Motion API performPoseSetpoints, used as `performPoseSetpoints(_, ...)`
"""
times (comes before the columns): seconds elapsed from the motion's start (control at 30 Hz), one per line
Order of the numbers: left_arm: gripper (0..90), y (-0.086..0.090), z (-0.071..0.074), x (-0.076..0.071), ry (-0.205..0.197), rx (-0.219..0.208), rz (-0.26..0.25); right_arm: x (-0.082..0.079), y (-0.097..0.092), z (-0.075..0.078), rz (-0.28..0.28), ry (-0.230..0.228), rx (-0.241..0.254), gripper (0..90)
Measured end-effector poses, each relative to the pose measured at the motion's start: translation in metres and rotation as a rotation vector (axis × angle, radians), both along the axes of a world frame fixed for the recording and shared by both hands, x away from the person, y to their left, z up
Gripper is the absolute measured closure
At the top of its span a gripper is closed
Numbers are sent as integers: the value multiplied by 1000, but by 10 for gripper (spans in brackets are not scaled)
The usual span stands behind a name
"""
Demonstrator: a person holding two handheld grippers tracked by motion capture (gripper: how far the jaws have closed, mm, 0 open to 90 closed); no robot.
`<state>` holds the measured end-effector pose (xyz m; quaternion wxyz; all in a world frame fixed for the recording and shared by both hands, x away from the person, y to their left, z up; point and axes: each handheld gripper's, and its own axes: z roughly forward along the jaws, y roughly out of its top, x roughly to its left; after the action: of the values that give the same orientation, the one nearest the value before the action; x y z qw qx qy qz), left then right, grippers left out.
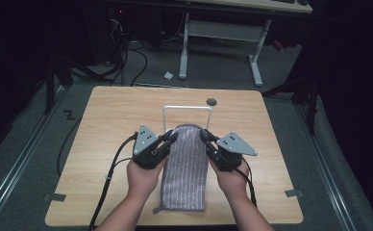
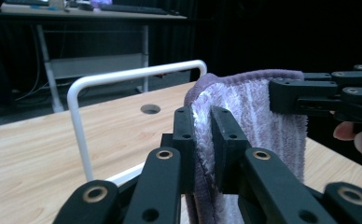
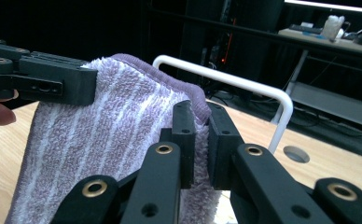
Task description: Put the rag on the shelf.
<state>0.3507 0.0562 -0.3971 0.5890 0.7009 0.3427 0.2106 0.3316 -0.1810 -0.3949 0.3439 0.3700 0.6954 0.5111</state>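
Striped lilac terry towel (image 1: 185, 163) lifted by its corners.
Left gripper (image 1: 169, 138) and right gripper (image 1: 206, 137) each clamped fluffy edge at frame centre, before a white wire rack (image 1: 187, 109).

Black tongs (image 1: 172, 137), grey three-cornered plates, brass-ringed screw holes, trailing black cables

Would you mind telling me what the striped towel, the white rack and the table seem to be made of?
The towel looks like terry cloth, lilac with pale stripes: its looped, fuzzy pile is plain in the gripper views. The white rack seems a bent metal tube with a smooth, glossy white coat, though plastic is possible. The table looks like light wood-grain laminate, matt, with a round cable hole.
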Motion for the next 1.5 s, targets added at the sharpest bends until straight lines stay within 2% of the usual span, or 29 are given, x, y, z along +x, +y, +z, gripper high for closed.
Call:
performPoseSetpoints(0.43, 814, -13, 23, 3, -43, -19, 9, -3, -8, 24, -14, -60, 18, 837)
performPoseSetpoints(0.73, 814, -13, 35, 8, -74, -2, 19, 6, -12, 33, -11, -79, 31, 837)
performPoseSetpoints(0.97, 814, -14, 44, 10, -98, -2, 3, 14, -13, 38, -24, -85, 47, 838)
performPoseSetpoints(1.07, 814, -16, 48, 15, -122, 17, 5, 19, -14, 42, -30, -89, 55, 837)
performPoseSetpoints(1.2, 814, -16, 50, 21, -126, 22, 7, 26, -14, 50, -37, -90, 63, 837)
performPoseSetpoints(1.27, 814, -17, 54, 26, -140, 39, 10, 29, -14, 54, -36, -92, 64, 837)
performPoseSetpoints(1.4, 814, -17, 57, 33, -146, 32, 12, 33, -14, 59, -41, -91, 61, 838)
performPoseSetpoints(1.5, 814, -14, 58, 40, -134, 15, 22, 40, -15, 63, -47, -90, 63, 837)
